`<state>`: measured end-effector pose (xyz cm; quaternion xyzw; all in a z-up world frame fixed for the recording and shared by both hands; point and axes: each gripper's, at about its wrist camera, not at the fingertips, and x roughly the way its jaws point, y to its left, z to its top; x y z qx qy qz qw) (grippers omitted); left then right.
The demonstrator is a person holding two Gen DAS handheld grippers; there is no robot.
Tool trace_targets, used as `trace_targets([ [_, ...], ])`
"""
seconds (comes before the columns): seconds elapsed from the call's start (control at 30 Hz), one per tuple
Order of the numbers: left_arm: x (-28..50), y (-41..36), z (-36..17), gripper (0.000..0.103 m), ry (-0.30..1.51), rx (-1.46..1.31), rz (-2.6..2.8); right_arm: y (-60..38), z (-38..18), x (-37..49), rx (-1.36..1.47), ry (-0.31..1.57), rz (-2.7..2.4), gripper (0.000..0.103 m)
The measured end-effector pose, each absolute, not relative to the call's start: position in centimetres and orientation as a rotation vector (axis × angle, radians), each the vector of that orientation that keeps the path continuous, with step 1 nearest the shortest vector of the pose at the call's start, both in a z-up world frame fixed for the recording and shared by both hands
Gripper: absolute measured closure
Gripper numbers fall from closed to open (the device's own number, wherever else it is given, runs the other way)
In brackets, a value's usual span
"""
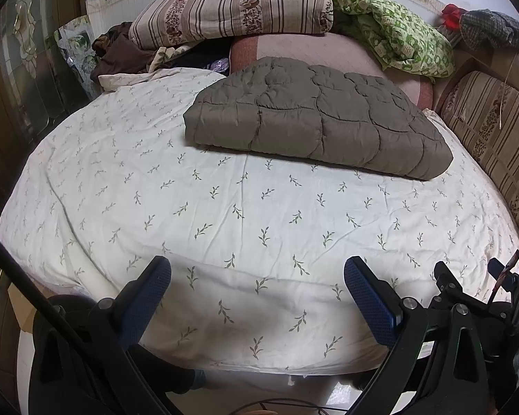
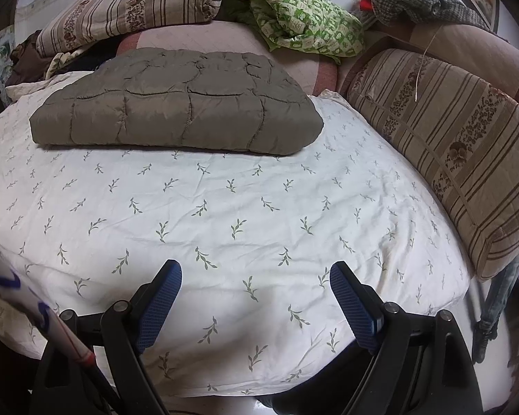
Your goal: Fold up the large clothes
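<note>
A grey-brown quilted garment lies folded into a thick flat bundle on the far half of the bed. The bed is covered by a white sheet with a small green leaf print. My left gripper hovers open over the sheet's near edge, nothing between its blue pads. My right gripper is open too, above the near edge, with empty jaws. Both stand well short of the garment. The right gripper's black frame shows at the lower right of the left wrist view.
Striped floral bedding and a green patterned blanket are piled at the far side. A long striped cushion lines the right edge. Dark clothes lie at the far left. The floor shows below the bed's edge.
</note>
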<state>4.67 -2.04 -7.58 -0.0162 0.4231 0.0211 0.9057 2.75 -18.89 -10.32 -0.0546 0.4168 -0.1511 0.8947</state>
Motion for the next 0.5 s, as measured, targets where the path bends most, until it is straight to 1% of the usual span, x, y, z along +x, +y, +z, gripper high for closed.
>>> trace_targets([
  [0.5, 4.74, -2.19, -8.15, 0.003, 0.884, -0.029, 0.042, -19.01, -10.40, 2.79, -0.107, 0.868, -0.314, 0.012],
])
